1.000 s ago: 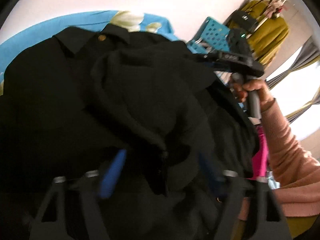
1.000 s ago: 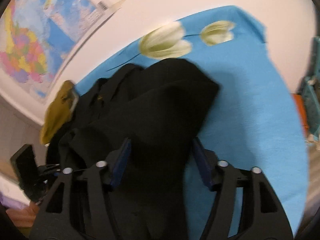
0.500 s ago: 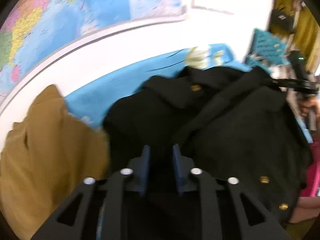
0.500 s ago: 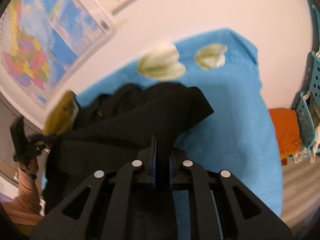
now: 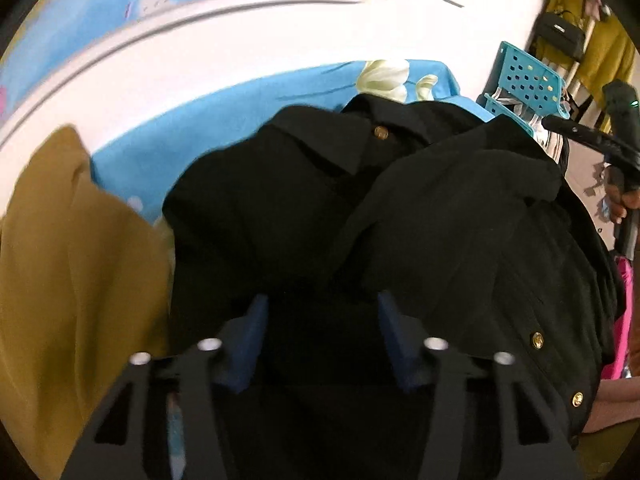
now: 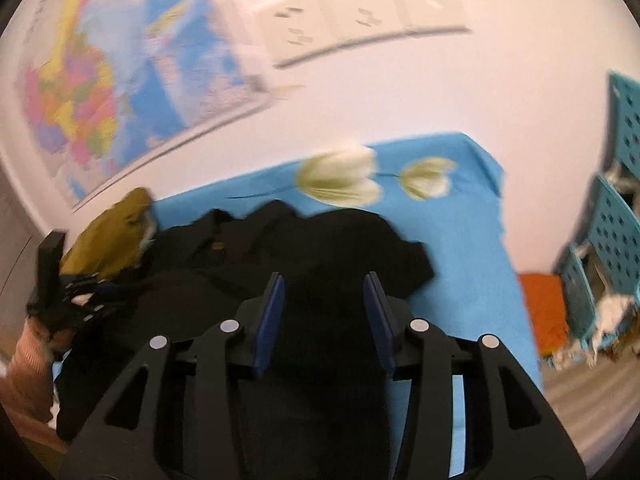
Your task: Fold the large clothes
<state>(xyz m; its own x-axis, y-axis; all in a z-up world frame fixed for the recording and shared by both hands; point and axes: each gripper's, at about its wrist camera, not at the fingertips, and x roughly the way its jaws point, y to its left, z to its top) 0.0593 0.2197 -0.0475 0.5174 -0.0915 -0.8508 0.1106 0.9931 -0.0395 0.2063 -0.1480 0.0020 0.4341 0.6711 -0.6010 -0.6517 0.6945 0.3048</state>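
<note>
- The black coat (image 5: 400,208) lay bunched on the blue flowered sheet (image 6: 472,264), collar and a brass button toward the far side, one sleeve or flap thrown across its middle; a mustard garment (image 5: 68,272) sat just beside it on the left.
- Half a second before, both tools had been pinched nearly together on black cloth; now the left gripper (image 5: 320,312) had its jaws opening, the blue pads (image 5: 250,332) apart with dark fabric lying between them but not squeezed, as far as I could see.
- The right gripper (image 6: 324,300) was the same; its jaws opening, pads (image 6: 274,312) standing clear on either side of a hump of coat, nothing gripped.
- The right tool also looked higher than a moment earlier, more of the wall, the map (image 6: 100,92) and the sockets coming into its view; blur suggested it was on the move.
- I took this as a release after laying a fold over; the coat was still lumpy, far from a neat packet, so I judged the job only partly done.
- Next grab would probably need a clean hem or sleeve edge; black on black made edges hard to pick out.
</note>
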